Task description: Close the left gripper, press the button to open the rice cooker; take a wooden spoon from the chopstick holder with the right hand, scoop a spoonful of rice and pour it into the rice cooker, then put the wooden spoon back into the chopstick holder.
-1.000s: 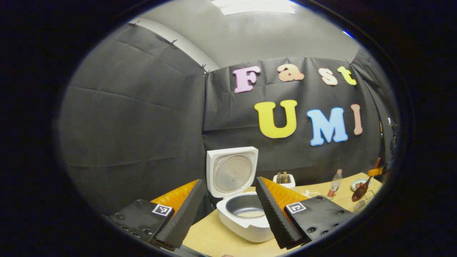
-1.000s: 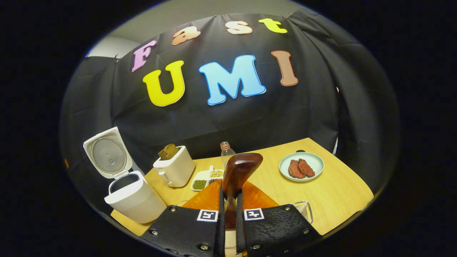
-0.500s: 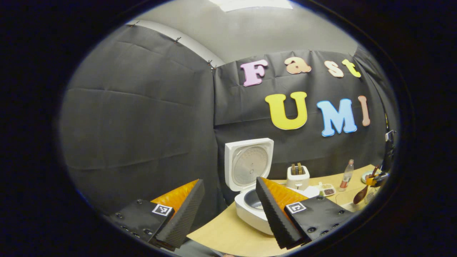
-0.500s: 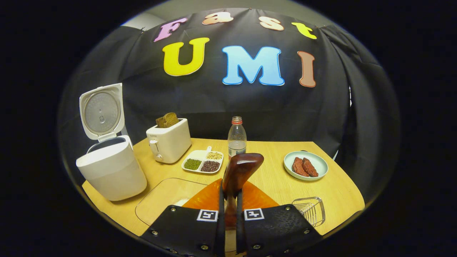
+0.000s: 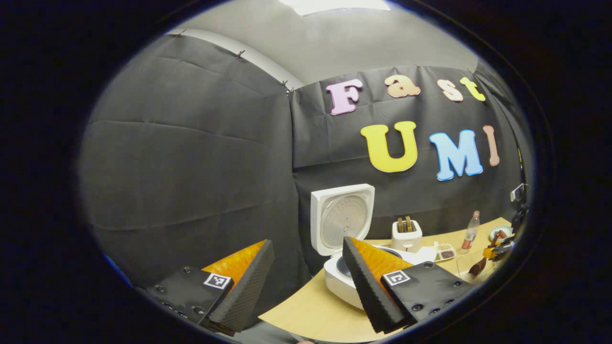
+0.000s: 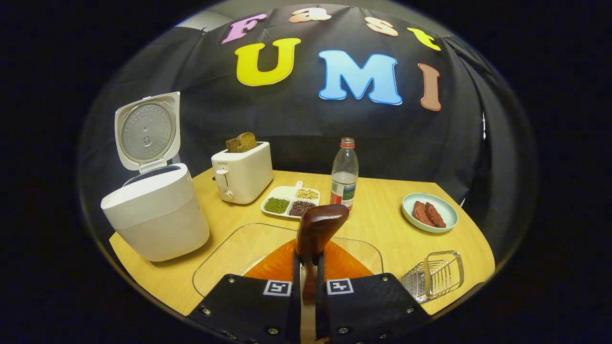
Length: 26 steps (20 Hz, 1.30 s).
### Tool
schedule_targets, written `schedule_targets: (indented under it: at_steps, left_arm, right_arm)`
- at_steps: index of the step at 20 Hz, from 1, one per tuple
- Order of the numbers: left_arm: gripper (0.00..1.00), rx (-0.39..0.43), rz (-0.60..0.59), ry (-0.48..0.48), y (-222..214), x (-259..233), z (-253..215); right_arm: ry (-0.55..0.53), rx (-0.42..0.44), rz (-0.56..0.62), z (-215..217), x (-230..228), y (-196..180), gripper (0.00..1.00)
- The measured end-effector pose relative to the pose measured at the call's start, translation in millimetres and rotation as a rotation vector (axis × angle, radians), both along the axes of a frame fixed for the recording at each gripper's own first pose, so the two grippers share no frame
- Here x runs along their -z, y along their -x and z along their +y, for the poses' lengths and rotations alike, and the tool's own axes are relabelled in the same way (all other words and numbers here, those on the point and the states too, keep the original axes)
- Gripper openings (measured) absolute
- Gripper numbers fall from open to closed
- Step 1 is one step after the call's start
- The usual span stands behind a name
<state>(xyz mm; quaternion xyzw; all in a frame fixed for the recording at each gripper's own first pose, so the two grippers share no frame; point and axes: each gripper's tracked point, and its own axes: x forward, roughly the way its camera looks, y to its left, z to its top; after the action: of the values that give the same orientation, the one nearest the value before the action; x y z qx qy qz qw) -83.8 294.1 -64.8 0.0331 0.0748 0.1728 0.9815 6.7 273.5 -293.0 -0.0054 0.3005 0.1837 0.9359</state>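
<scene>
In the right gripper view my right gripper (image 6: 306, 272) is shut on the handle of a dark wooden spoon (image 6: 319, 228), whose bowl points forward above a clear glass tray (image 6: 224, 253). The white rice cooker (image 6: 155, 217) stands at the left with its lid (image 6: 147, 131) up. A clear ribbed chopstick holder (image 6: 437, 274) sits at the front right. In the left gripper view my left gripper (image 5: 306, 282) is open and holds nothing. The rice cooker (image 5: 337, 274) is beyond its right finger, lid (image 5: 342, 217) raised. Far right, the other gripper (image 5: 497, 248) carries the spoon (image 5: 477, 266).
On the wooden table (image 6: 382, 224) stand a white toaster (image 6: 241, 172) with bread, a divided dish of beans (image 6: 289, 203), a water bottle (image 6: 344, 174) and a pale plate with meat (image 6: 429, 212). The black cloth wall closes the back and sides.
My left gripper has drawn back and swung left, so the cooker looks smaller and farther right. My right gripper has tipped down toward the glass tray, still holding the spoon.
</scene>
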Motion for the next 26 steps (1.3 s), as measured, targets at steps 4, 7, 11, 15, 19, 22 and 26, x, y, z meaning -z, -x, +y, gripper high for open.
schedule_targets:
  at_steps: [4,7,11,15,19,22,26]
  left_arm:
    - [0.99,0.008,-0.005,0.002,0.6,-0.6,-2.4]
    - [0.99,0.009,-0.005,0.011,0.2,2.8,-3.8]
    - [0.99,0.012,-0.002,0.013,3.4,2.0,-4.7]
    - [0.99,0.015,-0.012,-0.020,4.2,-6.6,-6.8]
    - [0.99,0.019,-0.015,-0.014,5.6,-5.9,-9.6]
    - [0.99,0.015,-0.017,-0.014,5.3,-5.6,-10.8]
    - [0.99,0.012,-0.018,0.016,8.2,2.0,-11.9]
  right_arm:
    - [-0.140,0.028,0.088,14.2,-1.3,9.7,0.12]
    - [-0.295,0.110,0.186,17.3,-0.2,10.3,0.12]
    - [-0.526,0.268,0.329,1.9,6.2,4.3,0.13]
    - [-0.734,0.368,0.388,-16.7,-0.6,-2.3,0.12]
    - [-0.798,0.412,0.381,-37.1,-12.5,-12.2,0.12]
    - [-0.907,0.439,0.384,-43.3,-36.3,-20.8,0.12]
    - [-0.985,0.410,0.387,-33.3,-69.4,-27.0,0.12]
